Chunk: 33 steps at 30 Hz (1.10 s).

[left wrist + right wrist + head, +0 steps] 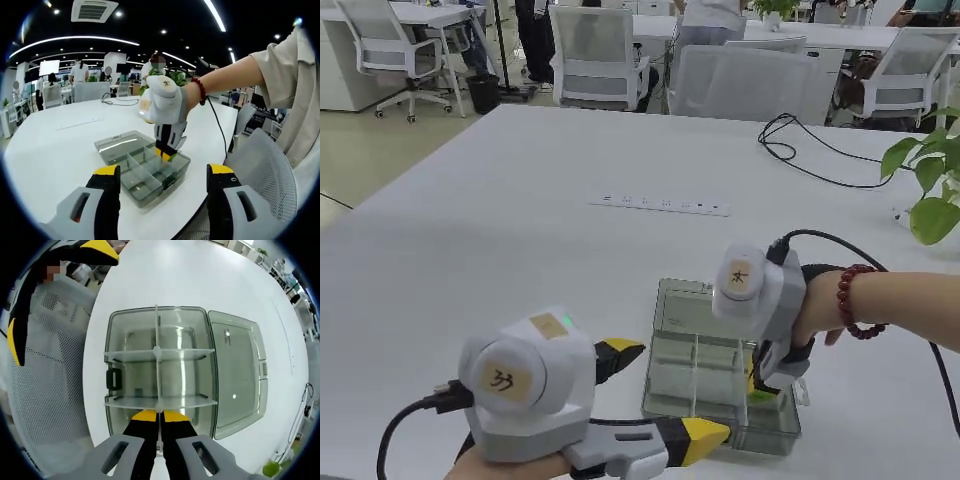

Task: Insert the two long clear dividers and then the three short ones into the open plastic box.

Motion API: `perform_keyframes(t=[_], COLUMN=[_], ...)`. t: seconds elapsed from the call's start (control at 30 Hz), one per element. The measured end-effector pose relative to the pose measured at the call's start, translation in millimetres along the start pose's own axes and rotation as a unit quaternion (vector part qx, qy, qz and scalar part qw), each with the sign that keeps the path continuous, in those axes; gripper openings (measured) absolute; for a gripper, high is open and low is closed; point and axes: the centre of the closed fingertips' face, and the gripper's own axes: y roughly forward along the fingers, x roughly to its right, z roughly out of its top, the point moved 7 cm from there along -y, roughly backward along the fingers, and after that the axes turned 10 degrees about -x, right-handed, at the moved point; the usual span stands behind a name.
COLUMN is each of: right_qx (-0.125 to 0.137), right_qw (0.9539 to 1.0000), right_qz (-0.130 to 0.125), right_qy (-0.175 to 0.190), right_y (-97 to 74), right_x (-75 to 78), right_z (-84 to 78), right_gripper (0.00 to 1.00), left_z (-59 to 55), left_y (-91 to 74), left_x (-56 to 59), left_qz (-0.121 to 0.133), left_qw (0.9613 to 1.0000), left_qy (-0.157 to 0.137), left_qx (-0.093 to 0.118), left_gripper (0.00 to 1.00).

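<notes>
The right tool (159,415) was pinched narrow on the near end of a clear divider (157,375), with its yellow tips pressed to either face of the thin upright sheet. The divider's long axis ran straight ahead of the tool, from between the tips to the far wall of the open plastic box (111,330), down the middle of it. I could not tell whether that line was one piece or several set end to end.

Just ahead of the tips the near cross divider (130,402) lay square across it. Further ahead the far cross divider (131,354) ran parallel, and both reached from wall to wall. On the box wall to the tool's left sat a dark latch (114,378). To its right the lid (235,370) lay open and flat on the white table (200,270).

In the head view this tool pointed steeply down into the box, by one end wall.

The left tool (164,172) was spread wide and held nothing. Its jaws pointed at the box, which lay ahead of and between its tips, and the right tool stood over the box's far side.

Well beyond the box a power strip (660,204) lay on the table. Farther off were a black cable (810,150) and a leafy plant (930,180).
</notes>
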Motion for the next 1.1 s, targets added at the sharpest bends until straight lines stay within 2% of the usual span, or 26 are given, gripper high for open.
perform_keyframes(t=[0.23,0.47,0.57,0.63,0.67,0.7,0.77,0.8,0.9,0.93,0.97,1.0,1.07,1.1], right_qx=[0.023,0.062,0.086,0.123,0.12,0.13,0.158,0.157,0.183,0.199,0.21,0.228,0.239,0.259], right_qw=[0.9991,0.9969,0.9944,0.9902,0.9901,0.9884,0.9838,0.9836,0.9771,0.9722,0.9691,0.9629,0.9585,0.9519], right_qz=[-0.006,-0.022,-0.027,-0.041,-0.051,-0.059,-0.058,-0.058,-0.068,-0.074,-0.074,-0.076,-0.075,-0.074], right_qy=[0.035,0.044,0.055,0.052,0.052,0.052,0.063,0.067,0.085,0.099,0.105,0.122,0.136,0.146], right_y=[-1.4,-10.9,-16.0,-20.7,-22.1,-24.4,-28.3,-29.8,-36.3,-39.8,-42.0,-45.4,-47.6,-51.8], right_x=[-0.3,-7.8,-11.0,-12.7,-12.8,-14.6,-19.1,-20.8,-26.3,-28.5,-30.4,-33.1,-35.0,-40.0], right_z=[-2.7,-4.4,-7.5,-7.2,-10.7,-12.6,-14.6,-17.6,-23.1,-25.2,-26.7,-29.4,-31.3,-34.5], right_gripper=[0.03,0.11,0.15,0.17,0.18,0.19,0.24,0.25,0.29,0.31,0.32,0.34,0.38,0.41], left_z=[-1.2,-0.8,-0.8,0.8,1.5,2.3,2.8,2.9,3.9,4.1,4.0,3.7,3.2,2.7], left_y=[-0.1,-1.9,-3.8,-6.6,-8.0,-9.6,-11.4,-12.1,-15.0,-15.8,-16.2,-16.8,-17.9,-19.2], left_x=[-3.8,-3.8,-6.6,-9.3,-10.0,-10.6,-11.5,-11.9,-12.8,-13.1,-13.2,-13.3,-13.8,-13.7], left_qz=[0.009,0.013,0.018,0.023,0.023,0.024,0.028,0.029,0.032,0.032,0.033,0.034,0.038,0.04], left_qw=[0.9999,0.9997,0.9993,0.9993,0.9993,0.9994,0.9992,0.999,0.9989,0.9989,0.9989,0.9987,0.9983,0.998], left_qy=[0.002,0.012,0.017,0.017,0.016,0.015,0.017,0.019,0.017,0.015,0.015,0.016,0.019,0.022], left_qx=[-0.008,-0.019,-0.026,-0.026,-0.024,-0.023,-0.025,-0.027,-0.028,-0.029,-0.031,-0.033,-0.039,-0.043], left_gripper=[0.7,0.7,0.71,0.7,0.7,0.71,0.71,0.71,0.71,0.71,0.72,0.72,0.72,0.73])
